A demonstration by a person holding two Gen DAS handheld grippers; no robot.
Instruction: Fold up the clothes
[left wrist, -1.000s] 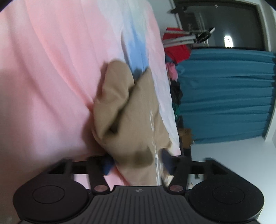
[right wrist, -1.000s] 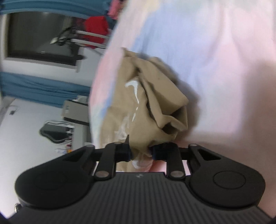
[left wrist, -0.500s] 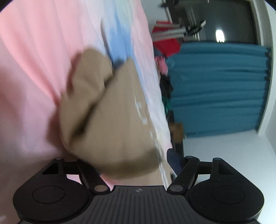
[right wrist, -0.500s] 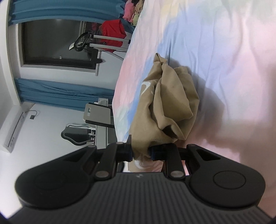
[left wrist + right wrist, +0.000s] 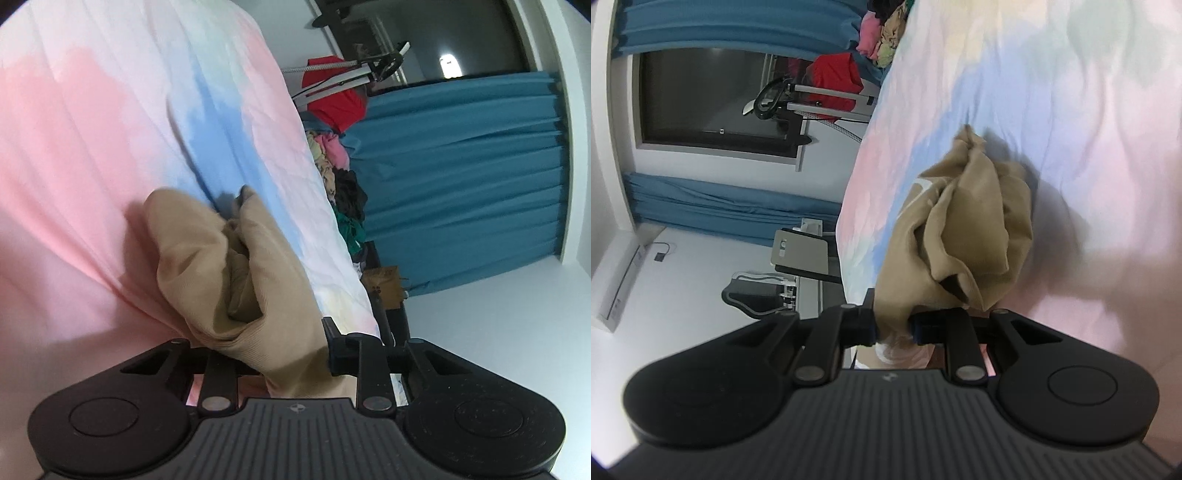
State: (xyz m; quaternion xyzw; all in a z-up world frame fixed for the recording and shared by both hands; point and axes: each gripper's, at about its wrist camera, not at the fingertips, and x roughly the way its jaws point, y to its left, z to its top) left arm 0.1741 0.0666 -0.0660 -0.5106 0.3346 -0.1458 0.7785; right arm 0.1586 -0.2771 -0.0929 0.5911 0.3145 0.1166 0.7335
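A tan garment (image 5: 236, 280) with a white print hangs bunched over the pastel pink and blue bed sheet (image 5: 92, 147). In the left wrist view it fills the wide gap between the fingers of my left gripper (image 5: 269, 354), whose jaws stand apart. In the right wrist view the same garment (image 5: 964, 236) droops from my right gripper (image 5: 894, 328), whose fingers are pinched on its lower edge. Both views are tilted sideways.
A pile of loose clothes (image 5: 340, 184) lies at the far edge of the bed. Blue curtains (image 5: 461, 177), a red cloth on a metal rack (image 5: 340, 99) and a dark window (image 5: 713, 99) stand beyond. A desk and chair (image 5: 790, 266) are beside the bed.
My left gripper's jaws have opened from a pinch on the garment to a wide gap. My right gripper has kept its pinch, and both views have pulled back from the bed.
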